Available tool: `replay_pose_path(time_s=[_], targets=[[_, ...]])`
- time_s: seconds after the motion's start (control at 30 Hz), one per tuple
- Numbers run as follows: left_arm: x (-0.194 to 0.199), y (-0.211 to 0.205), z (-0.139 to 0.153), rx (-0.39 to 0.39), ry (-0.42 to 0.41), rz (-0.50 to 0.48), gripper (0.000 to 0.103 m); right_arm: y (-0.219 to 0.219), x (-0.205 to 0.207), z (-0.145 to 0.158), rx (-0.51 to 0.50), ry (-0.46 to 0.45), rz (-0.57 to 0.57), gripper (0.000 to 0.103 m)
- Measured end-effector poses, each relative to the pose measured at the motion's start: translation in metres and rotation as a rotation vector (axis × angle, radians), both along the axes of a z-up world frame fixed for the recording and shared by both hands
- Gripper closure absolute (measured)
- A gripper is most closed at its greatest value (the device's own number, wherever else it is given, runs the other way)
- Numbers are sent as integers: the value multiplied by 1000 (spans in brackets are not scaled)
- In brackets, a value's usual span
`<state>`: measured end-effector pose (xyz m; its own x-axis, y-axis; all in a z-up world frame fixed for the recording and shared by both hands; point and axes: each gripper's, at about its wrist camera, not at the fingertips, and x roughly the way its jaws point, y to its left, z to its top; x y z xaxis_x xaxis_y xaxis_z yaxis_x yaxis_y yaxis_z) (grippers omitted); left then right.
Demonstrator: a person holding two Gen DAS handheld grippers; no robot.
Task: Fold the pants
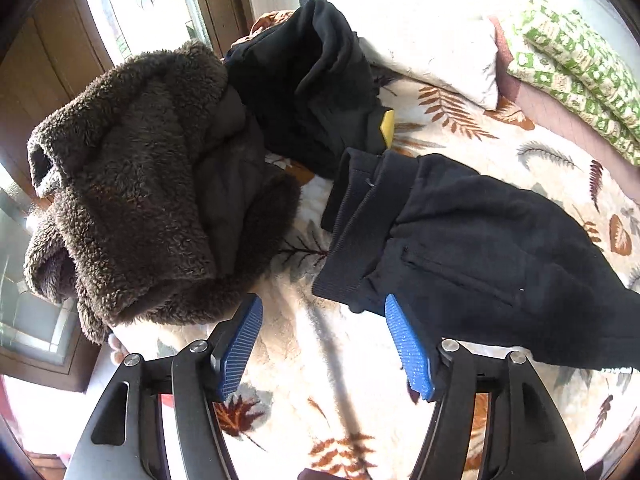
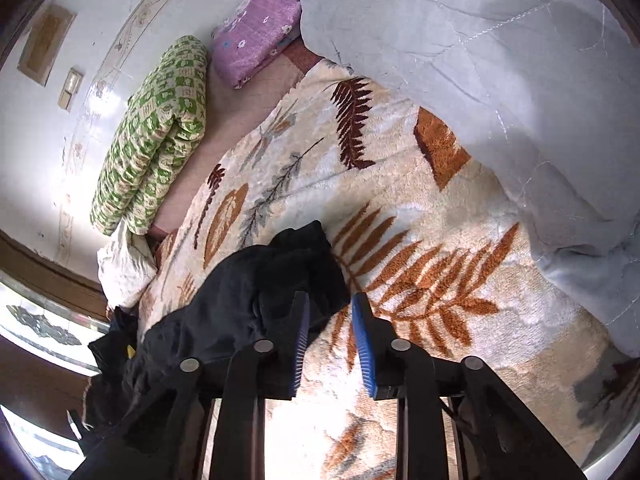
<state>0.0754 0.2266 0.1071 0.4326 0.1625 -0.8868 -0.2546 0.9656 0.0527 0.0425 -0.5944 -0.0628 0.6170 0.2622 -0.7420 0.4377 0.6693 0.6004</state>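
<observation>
Black pants (image 1: 480, 248) lie on a leaf-patterned blanket (image 1: 340, 380), folded, with the ribbed waistband (image 1: 360, 220) toward the middle of the left wrist view. My left gripper (image 1: 324, 316) is open and empty just in front of the waistband; its right pad (image 1: 408, 348) is at the pants' near edge. In the right wrist view the pants (image 2: 248, 296) lie to the left of my right gripper (image 2: 330, 308), which is open with nothing between its pads; its left pad (image 2: 302, 336) is beside the dark fabric.
A brown fleece garment (image 1: 140, 184) and a pile of black clothes (image 1: 312, 80) lie left and behind. A green patterned quilt (image 2: 156, 136), a purple pillow (image 2: 256, 32) and a pale blue duvet (image 2: 500, 80) border the blanket. A window and wooden frame stand at left.
</observation>
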Motion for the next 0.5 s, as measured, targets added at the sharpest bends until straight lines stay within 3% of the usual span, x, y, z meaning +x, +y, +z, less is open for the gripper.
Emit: replay_pose_path(time_s=[0.07,0.17,0.23,0.37,0.5], targets=[[-3,-19,6,-29,-6,-45,26,1,7,-2,49,4,-10,68],[1,-71,6,-88,21,-159,26,5,22,-11,125,20,-20,64],[7,-115,2,-139,43,-255,25,5,31,-18,164,40,-51,56],[25,-203,-24,-221,121,-400,24,3,52,-31,173,76,-94,56],[51,-271,-56,-319,225,-487,24,10,75,-40,158,102,-57,56]])
